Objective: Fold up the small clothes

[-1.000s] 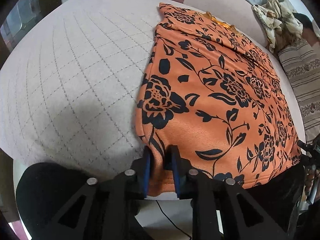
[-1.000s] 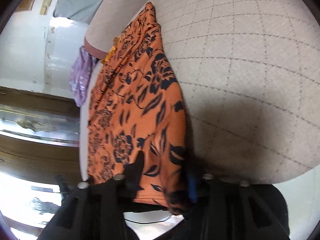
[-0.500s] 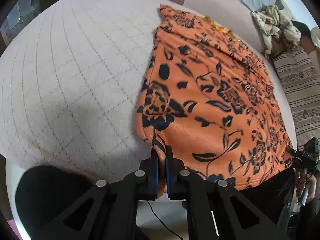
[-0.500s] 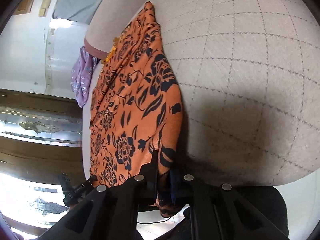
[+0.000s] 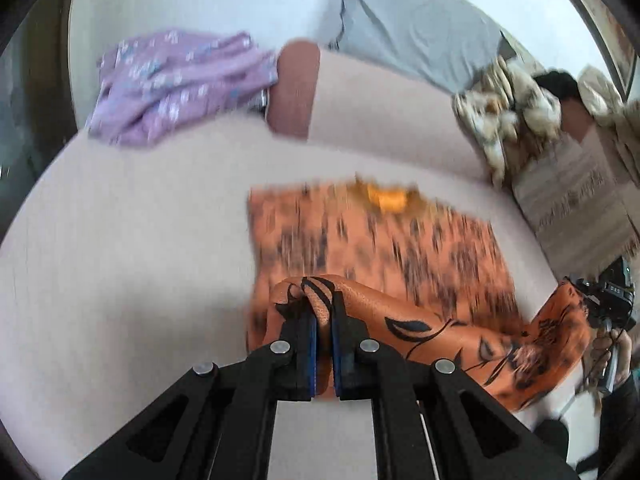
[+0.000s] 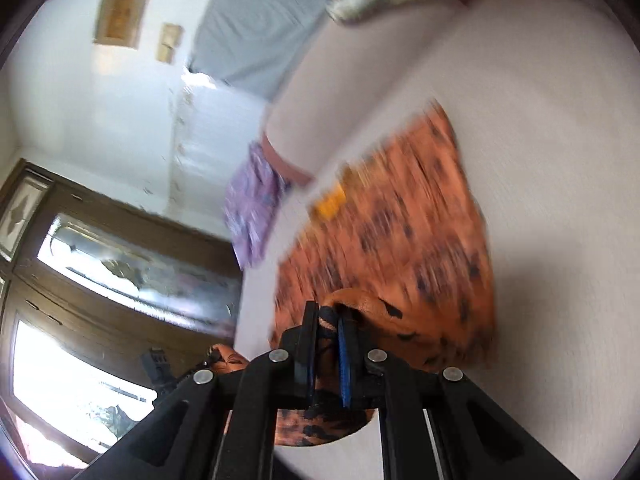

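An orange garment with black flowers (image 5: 380,240) lies on a beige quilted bed (image 5: 120,240). My left gripper (image 5: 323,312) is shut on one near corner of it and holds that hem lifted over the cloth. My right gripper (image 6: 329,320) is shut on the other near corner of the orange garment (image 6: 400,232), also lifted. The hem hangs between the two grippers. The right gripper also shows at the right edge of the left wrist view (image 5: 588,300). Both views are motion-blurred.
A purple flowered garment (image 5: 176,80) lies at the bed's far left. A grey cloth (image 5: 412,28) hangs behind. A crumpled cream cloth (image 5: 504,116) and a striped cloth (image 5: 580,200) lie at the far right. A wooden window frame (image 6: 100,260) is at the left.
Both grippers have closed on the near corners and lifted the hem up and forward over the garment. The cameras now tilt up toward the far wall.
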`<state>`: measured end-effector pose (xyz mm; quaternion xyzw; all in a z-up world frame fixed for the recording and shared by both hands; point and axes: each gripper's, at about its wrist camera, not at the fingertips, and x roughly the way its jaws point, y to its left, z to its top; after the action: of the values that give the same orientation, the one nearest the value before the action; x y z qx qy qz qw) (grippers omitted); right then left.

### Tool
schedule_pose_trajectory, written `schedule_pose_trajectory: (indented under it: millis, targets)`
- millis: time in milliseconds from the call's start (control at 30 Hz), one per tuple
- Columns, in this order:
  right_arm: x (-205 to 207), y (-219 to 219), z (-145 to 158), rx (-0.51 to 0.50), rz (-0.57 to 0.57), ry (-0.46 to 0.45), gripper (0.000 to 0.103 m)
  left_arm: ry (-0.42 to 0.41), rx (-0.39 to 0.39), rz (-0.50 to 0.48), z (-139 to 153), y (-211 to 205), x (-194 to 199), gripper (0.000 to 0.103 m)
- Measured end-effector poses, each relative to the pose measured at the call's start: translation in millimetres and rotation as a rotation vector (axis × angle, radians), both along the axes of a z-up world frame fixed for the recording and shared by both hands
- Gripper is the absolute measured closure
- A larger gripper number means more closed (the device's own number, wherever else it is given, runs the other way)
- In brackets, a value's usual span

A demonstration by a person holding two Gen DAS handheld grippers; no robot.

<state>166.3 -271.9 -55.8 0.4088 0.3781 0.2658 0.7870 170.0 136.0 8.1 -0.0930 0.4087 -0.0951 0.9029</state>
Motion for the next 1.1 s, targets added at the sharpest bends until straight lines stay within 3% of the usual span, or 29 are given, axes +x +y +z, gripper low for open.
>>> schedule_pose_trajectory:
  millis: [67, 133, 167, 200, 233, 267, 333, 500, 667, 733, 767, 833, 933, 1000, 1033, 1067, 1100]
  targets:
    - [35.6, -8.2, 11.0, 0.041, -0.065, -0.049, 0.094, -0.061, -0.005, 0.043, 4.0, 7.2, 32.8, 0.097]
    - [69.6, -14.4, 8.1, 0.029, -0.155, -0.046, 0.093, -0.08, 0.031, 0.088, -9.5, 7.7, 70.0, 0.085]
    - [91.8, -15.0, -1.7, -0.014, -0.209, -0.018, 0.089, -0.045, 0.057, 0.106, -22.2, 6.5, 87.7, 0.058]
    - [111.3, -13.2, -17.3, -0.041, -0.227, 0.031, 0.083, 0.007, 0.082, 0.13, -40.6, 5.9, 106.4, 0.045]
    - [123.8, -12.7, -34.4, -0.061, -0.229, 0.095, 0.056, 0.068, 0.093, 0.158, -63.1, 8.9, 123.5, 0.033]
    - [132.5, -10.7, -53.1, -0.097, -0.257, 0.18, 0.032, 0.115, 0.091, 0.173, -78.1, 12.9, 131.5, 0.033]
    - [124.8, -7.9, -66.1, -0.118, -0.296, 0.181, 0.032, 0.188, 0.073, 0.21, -97.1, 26.0, 132.6, 0.033]
    - [57.4, 7.2, -56.0, -0.199, -0.282, 0.084, 0.032, 0.096, 0.011, 0.288, -92.4, 60.7, 68.8, 0.033]
    - [-3.8, 25.5, -82.1, -0.194, -0.26, 0.226, 0.027, 0.157, -0.145, 0.309, -112.4, 54.4, 10.0, 0.027]
    - [-8.6, 31.6, -89.5, -0.174, -0.277, 0.226, 0.027, 0.19, -0.189, 0.302, -124.6, 41.1, 5.7, 0.027]
    - [-4.8, 35.1, -87.2, -0.184, -0.288, 0.22, 0.027, 0.193, -0.173, 0.309, -127.7, 32.5, 7.2, 0.024]
    - [7.2, 41.2, -90.4, -0.098, -0.259, 0.228, 0.027, 0.147, -0.15, 0.319, -125.0, 16.9, 12.7, 0.02]
    - [26.4, 48.8, -98.0, -0.067, -0.329, 0.315, 0.026, 0.182, -0.147, 0.379, -127.7, 8.7, 27.9, 0.013]
    - [38.9, 53.6, -95.3, -0.079, -0.351, 0.311, 0.026, 0.189, -0.142, 0.394, -128.3, 5.6, 32.3, 0.014]
    - [40.7, 54.3, -96.9, -0.07, -0.371, 0.313, 0.029, 0.19, -0.116, 0.392, -127.2, 3.8, 36.6, 0.041]
    - [43.9, 55.0, -98.0, -0.067, -0.386, 0.305, 0.057, 0.204, -0.097, 0.38, -126.8, 3.1, 40.8, 0.082]
    - [49.4, 56.6, -99.3, -0.081, -0.381, 0.312, 0.08, 0.242, -0.137, 0.347, -128.0, 4.4, 47.3, 0.082]
